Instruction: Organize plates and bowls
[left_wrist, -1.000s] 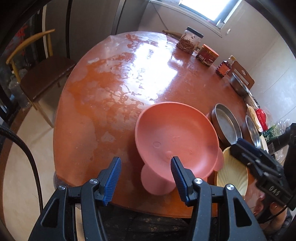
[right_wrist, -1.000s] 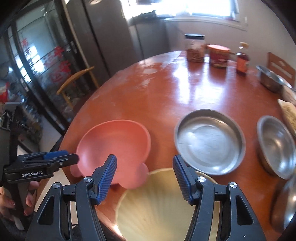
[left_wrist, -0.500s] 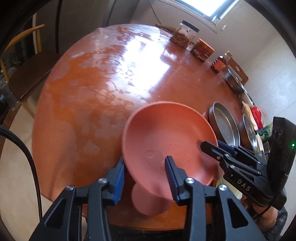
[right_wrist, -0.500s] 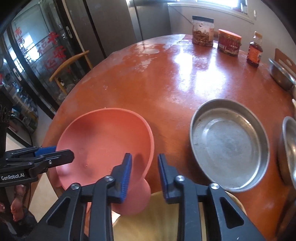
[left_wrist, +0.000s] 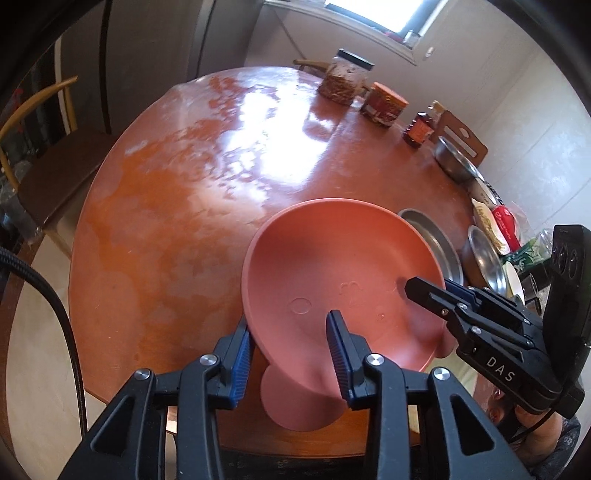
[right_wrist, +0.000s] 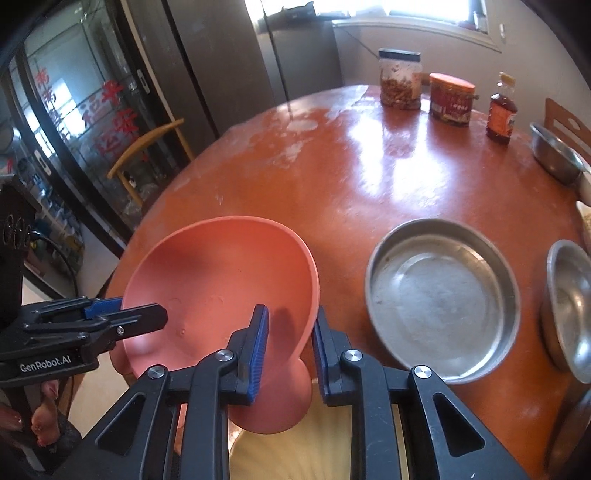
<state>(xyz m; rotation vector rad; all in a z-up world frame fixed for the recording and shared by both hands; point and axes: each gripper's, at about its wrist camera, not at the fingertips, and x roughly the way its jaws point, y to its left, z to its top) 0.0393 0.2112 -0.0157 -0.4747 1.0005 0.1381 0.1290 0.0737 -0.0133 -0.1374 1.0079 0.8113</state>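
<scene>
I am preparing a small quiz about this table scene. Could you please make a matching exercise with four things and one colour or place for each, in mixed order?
Things:
1. bear-shaped plate
2. round pan
3. shell-shaped dish
4. sauce bottle

Descriptions:
a. pale yellow, nearest the camera
b. pink, its rim between both claws
c. far side of the table, beside a red tin
d. bare metal, right of the pink plate

Pairs: 1-b, 2-d, 3-a, 4-c

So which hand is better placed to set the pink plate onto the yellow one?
Right, probably: the right gripper pinches the pink plate just above the yellow plate; the left gripper straddles the far rim with jaws wider apart.
</scene>
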